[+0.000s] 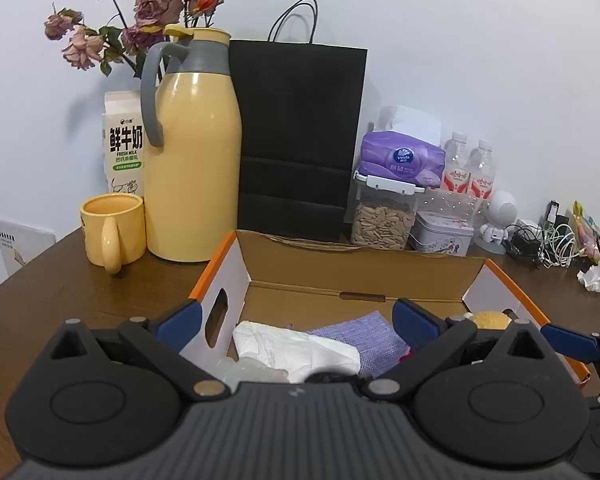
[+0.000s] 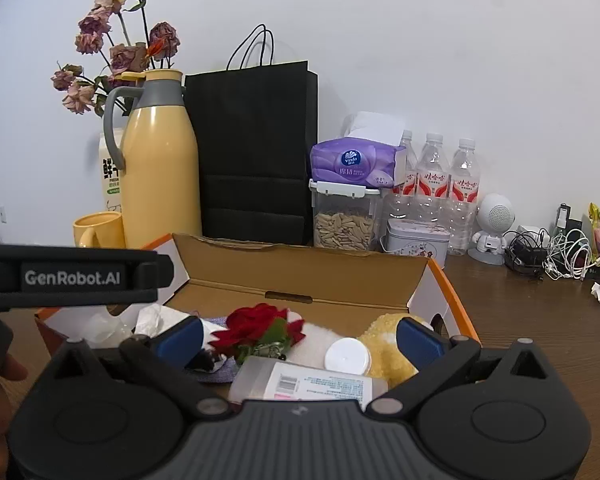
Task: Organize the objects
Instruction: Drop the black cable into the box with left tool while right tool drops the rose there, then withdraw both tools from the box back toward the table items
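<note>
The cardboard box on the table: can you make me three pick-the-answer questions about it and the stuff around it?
1. Where is the yellow mug?
A. inside the cardboard box
B. on the table, beside the yellow thermos jug
C. on the black paper bag

2. What colour is the rose in the box?
A. red
B. blue
C. white

3. How do the right gripper jaws stand?
A. shut on the rose
B. shut on a bottle
C. open

Answers: 1 B, the mug stands left of the jug; 2 A, red petals; 3 C, wide apart, nothing pinched.
</note>
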### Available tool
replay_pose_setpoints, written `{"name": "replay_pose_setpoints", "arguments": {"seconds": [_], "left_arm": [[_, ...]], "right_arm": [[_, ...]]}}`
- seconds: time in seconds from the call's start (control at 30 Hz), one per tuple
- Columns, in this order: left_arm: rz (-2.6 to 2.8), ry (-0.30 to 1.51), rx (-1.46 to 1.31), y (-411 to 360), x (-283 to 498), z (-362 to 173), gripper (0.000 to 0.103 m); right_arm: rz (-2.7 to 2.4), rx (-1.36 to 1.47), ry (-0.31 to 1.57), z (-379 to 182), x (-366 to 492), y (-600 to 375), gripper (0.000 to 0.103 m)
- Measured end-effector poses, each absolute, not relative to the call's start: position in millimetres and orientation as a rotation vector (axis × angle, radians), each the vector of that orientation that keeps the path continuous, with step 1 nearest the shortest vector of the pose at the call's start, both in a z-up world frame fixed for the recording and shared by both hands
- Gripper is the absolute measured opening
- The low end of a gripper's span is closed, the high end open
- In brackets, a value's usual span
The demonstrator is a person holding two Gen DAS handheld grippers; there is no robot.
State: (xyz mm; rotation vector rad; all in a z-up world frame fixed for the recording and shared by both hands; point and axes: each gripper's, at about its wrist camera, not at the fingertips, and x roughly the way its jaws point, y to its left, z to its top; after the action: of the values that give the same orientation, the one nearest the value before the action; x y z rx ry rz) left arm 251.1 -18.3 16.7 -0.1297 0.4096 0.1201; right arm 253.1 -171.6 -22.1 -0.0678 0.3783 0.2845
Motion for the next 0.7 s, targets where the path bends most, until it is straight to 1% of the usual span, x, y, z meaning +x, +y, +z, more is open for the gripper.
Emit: {"name": "replay_pose_setpoints", "arguments": {"seconds": [0.7], "left_arm": [[0.071,0.379,-0.14,-18.5,229.8,24.3,0.103]], "right_arm": [[0.29,-0.056,0.348,-10.2,232.2,-184.6,0.103]]}}
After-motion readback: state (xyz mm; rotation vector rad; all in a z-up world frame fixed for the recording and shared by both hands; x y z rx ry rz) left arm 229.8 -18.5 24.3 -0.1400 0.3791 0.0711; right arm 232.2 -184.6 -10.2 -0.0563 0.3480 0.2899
